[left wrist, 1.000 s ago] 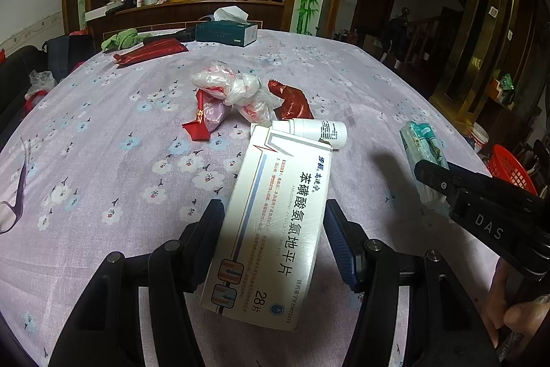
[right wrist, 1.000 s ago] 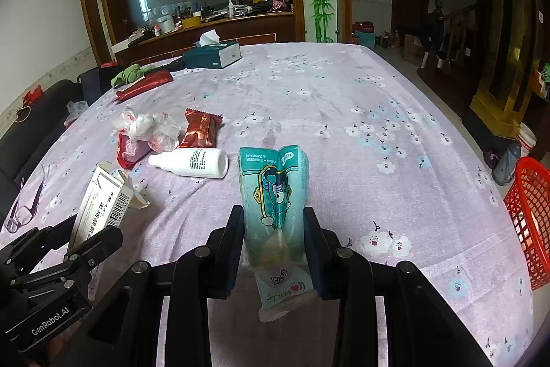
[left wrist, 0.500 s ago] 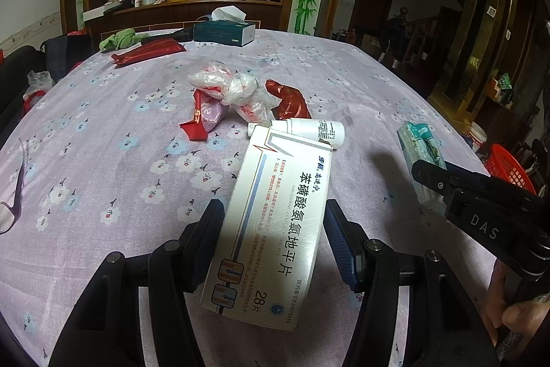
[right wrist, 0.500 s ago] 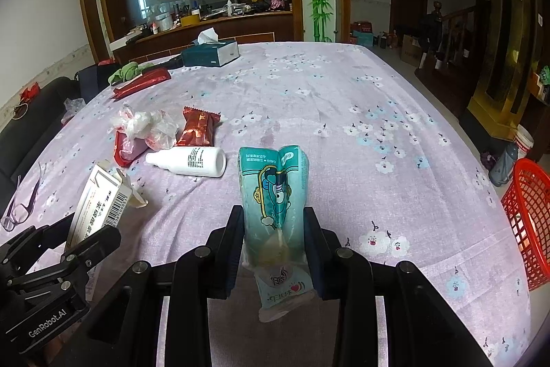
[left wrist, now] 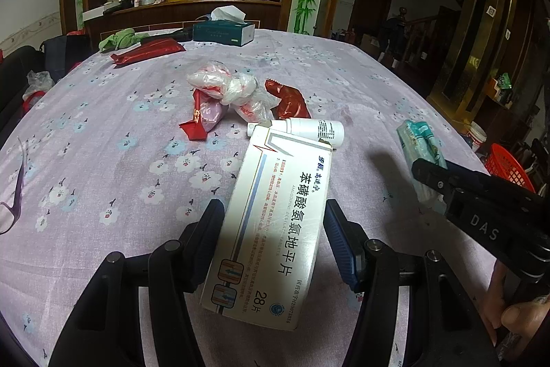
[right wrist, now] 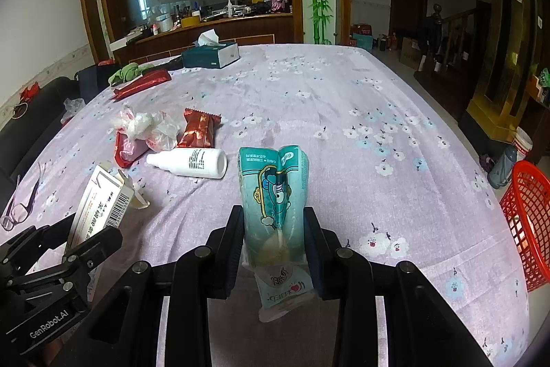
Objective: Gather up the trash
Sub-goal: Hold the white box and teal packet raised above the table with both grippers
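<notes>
We had both hands full at this moment. The left hand-held gripper [left wrist: 273,229] was clenched on the white medicine box [left wrist: 275,222], which stood between its fingers and stuck out far in front of them, its open flap end [right wrist: 135,191] pointing away from us. The right hand-held gripper [right wrist: 273,229] was squeezing the teal tissue pack [right wrist: 275,195], so that the soft pack folded inward along its middle.

The red basket [right wrist: 527,222] stood low and to the right of the right hand-held gripper, beyond the edge of the desk [right wrist: 343,112]. We judged it to be the place for the trash.

What could go wrong? The medicine box was held only near its back end, and the card looked thin, so a fast swing could turn it or let it slide out. The tissue pack was soft and slippery, with its lower wrapper hanging under the fingers; it could slip down on the way. The two hand-held grippers were also near each other, so they could knock together. Ahead of them the white bottle [right wrist: 192,162], the red wrappers [right wrist: 199,129] and the crumpled plastic [right wrist: 144,126] lay uncollected.
</notes>
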{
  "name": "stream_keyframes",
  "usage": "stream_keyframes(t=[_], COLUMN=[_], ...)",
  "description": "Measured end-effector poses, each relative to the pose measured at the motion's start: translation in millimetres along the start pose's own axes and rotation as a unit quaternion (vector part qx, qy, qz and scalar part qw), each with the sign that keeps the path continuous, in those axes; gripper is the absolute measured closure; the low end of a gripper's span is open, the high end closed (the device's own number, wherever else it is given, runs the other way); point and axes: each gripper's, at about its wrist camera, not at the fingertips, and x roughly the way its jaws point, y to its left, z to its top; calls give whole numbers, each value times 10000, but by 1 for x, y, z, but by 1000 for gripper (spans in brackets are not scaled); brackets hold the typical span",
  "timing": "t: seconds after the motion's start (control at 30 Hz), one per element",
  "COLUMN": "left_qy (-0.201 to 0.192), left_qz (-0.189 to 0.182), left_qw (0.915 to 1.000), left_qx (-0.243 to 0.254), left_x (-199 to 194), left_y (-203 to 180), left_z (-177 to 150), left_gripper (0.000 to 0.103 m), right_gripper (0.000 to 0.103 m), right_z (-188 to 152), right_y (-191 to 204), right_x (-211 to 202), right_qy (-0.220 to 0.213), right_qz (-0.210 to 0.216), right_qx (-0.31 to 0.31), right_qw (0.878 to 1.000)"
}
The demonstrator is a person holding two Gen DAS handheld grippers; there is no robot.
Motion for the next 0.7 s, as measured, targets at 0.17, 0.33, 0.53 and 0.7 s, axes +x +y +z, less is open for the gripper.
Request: stream_keyframes(t=[0.17, 0.33, 0.53, 0.7], left_qy=[-43, -183, -380, -503], left_qz=[215, 360, 521, 674], left_qw=[9998, 9991, 9972, 9951], left_qx=[36, 161, 372, 513], left_x=[-1, -11, -26, -33], left_y=[-4, -11, -24, -31], left_z=[0, -2, -3, -4], left_gripper=[45, 45, 45, 45], right_gripper=[67, 67, 67, 67], right_z=[1, 2, 1, -1], right_y=[0, -3, -9, -12], right_x=[-16, -31, -43, -50], right_qy=[-114, -200, -227, -246], right_qz=[61, 98, 194, 269], right_qx=[-35, -1, 113, 166], right_qw=[9999, 9998, 9995, 9992])
